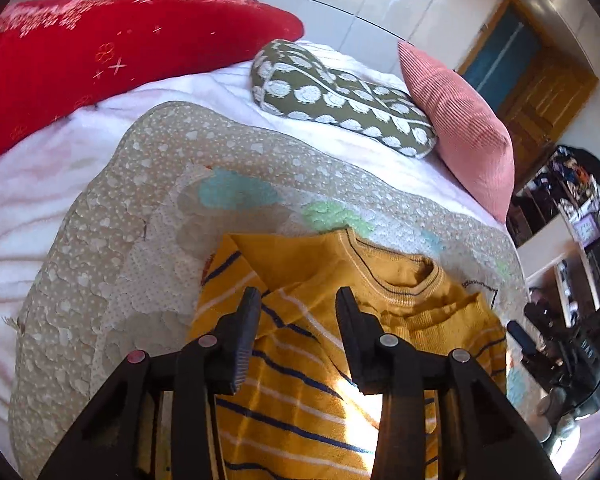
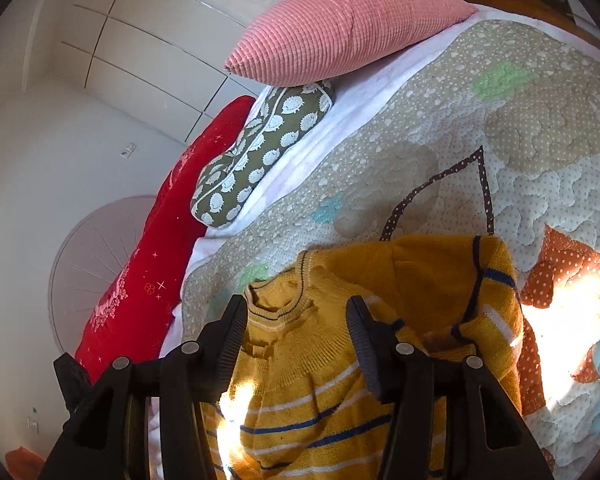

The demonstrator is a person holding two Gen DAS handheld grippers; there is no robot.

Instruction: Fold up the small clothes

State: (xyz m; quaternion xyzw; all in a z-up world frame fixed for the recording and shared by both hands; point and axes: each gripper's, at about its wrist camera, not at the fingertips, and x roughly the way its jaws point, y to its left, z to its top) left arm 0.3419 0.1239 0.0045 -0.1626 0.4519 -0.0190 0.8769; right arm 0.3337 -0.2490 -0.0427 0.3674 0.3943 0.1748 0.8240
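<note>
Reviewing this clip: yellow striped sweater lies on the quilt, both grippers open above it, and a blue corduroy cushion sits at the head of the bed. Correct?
Not quite: the corduroy cushion is pink, as the right wrist view shows. The yellow striped sweater does lie on the quilt, with the left gripper and right gripper open above it.

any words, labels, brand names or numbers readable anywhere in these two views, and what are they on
No readable text in either view.
Yellow striped sweater: stripes only, no label or print showing.
Quilt, red pillow, green pillow, pink pillow: patterns only, no lettering.
Cluttered shelves at the left wrist view's right edge: any labels there are too small and blurred to read.
</note>
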